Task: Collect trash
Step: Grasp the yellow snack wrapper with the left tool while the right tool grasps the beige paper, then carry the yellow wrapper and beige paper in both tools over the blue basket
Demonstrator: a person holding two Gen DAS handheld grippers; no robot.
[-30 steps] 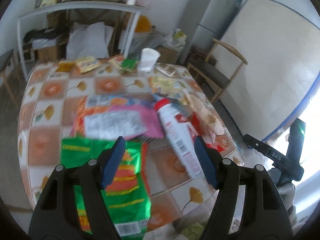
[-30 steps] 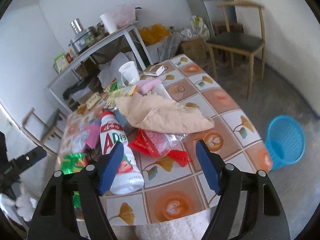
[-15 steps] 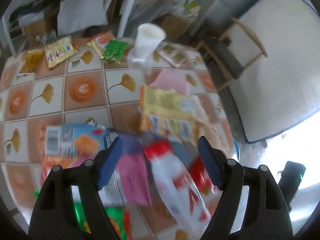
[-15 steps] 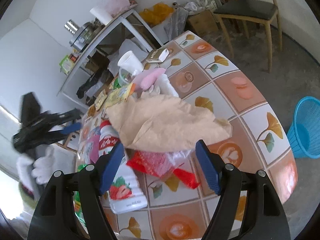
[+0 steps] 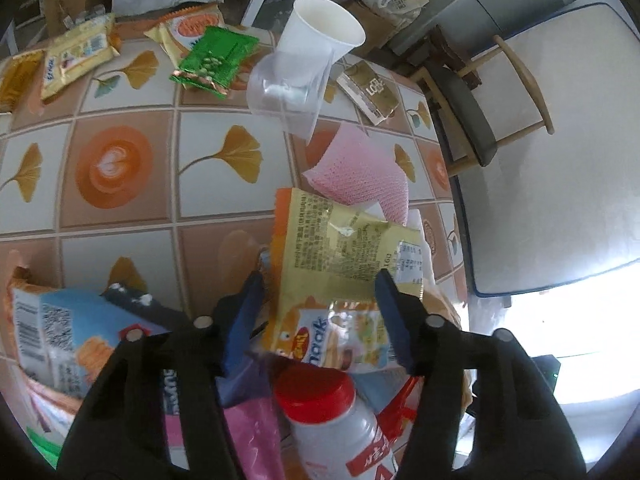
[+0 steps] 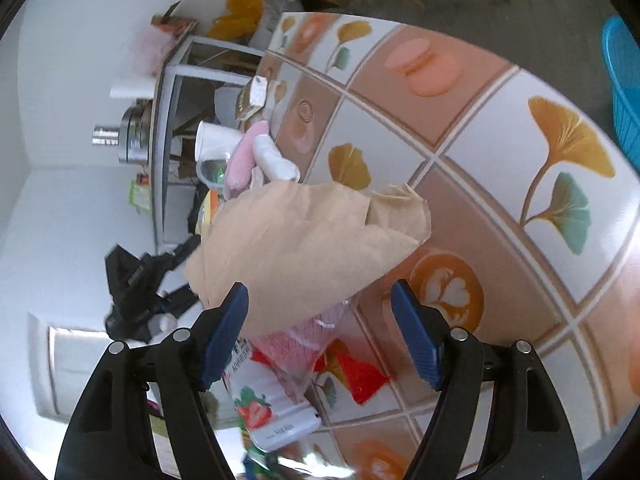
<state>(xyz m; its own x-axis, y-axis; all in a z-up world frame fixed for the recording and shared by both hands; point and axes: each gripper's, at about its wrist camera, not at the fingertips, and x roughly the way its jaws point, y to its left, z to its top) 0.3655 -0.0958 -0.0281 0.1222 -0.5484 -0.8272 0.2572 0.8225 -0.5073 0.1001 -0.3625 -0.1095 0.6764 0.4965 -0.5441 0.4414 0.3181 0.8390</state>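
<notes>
Tiled table (image 5: 120, 216) littered, nothing collected yet. Left gripper (image 5: 320, 312) jaws closing around yellow wrapper (image 5: 340, 256), lower centre; right gripper (image 6: 320, 320) apart over brown paper (image 6: 296, 240).

A lived-in home dining or storage room. Beyond the left gripper (image 5: 320, 312), a bench (image 5: 208, 92) with a ginkgo-leaf cover meets a wooden chair (image 5: 472, 116), cardboard boxes (image 5: 64, 4) and a grey fridge (image 5: 516, 0). Left of the right gripper (image 6: 320, 336), a metal shelf (image 6: 160, 120) bears a steel pot (image 6: 128, 132).
</notes>
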